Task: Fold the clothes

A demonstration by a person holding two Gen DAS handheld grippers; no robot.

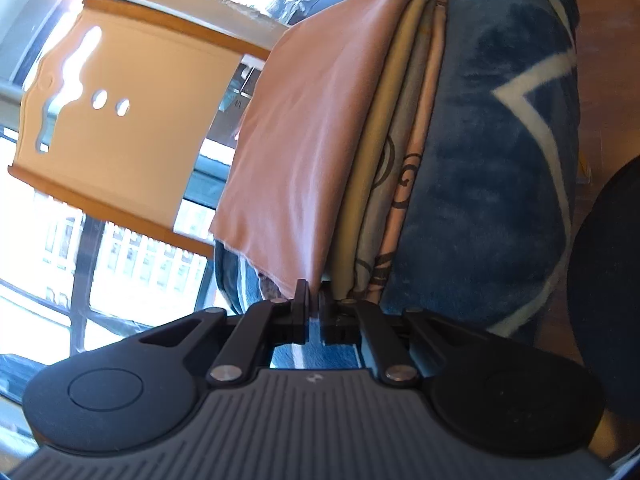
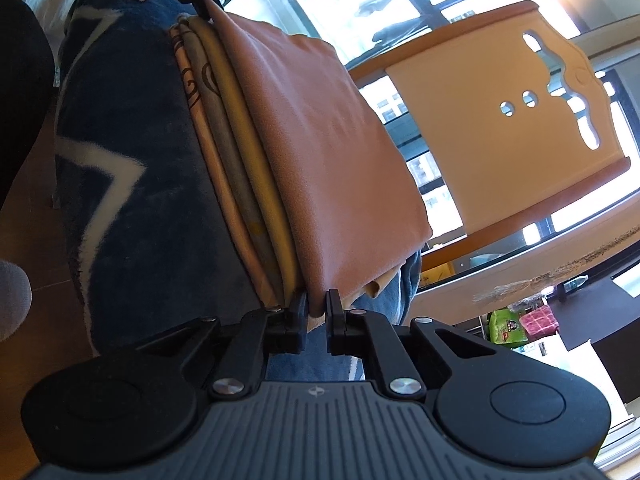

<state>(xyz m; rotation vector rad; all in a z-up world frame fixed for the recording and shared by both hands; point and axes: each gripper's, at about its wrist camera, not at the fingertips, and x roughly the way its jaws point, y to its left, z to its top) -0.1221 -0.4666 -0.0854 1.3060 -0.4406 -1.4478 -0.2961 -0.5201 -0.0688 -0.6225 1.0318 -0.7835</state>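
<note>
Both the left gripper [image 1: 315,312] and right gripper [image 2: 316,312] have jaws pinching the pink cloth [image 1: 320,120], apparently mid-fold over the folded stack [image 1: 408,128]

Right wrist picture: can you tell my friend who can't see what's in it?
The right gripper pinches the corner of a pinkish cloth, stretched toward the left gripper gripping its far corner. It lies over folded cloths on a blue blanket, a chair behind.

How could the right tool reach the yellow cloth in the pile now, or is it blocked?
Probably not yet. The right tool is shut on the pink cloth, so it is occupied. The yellow cloth lies right beside, with nothing between.
</note>
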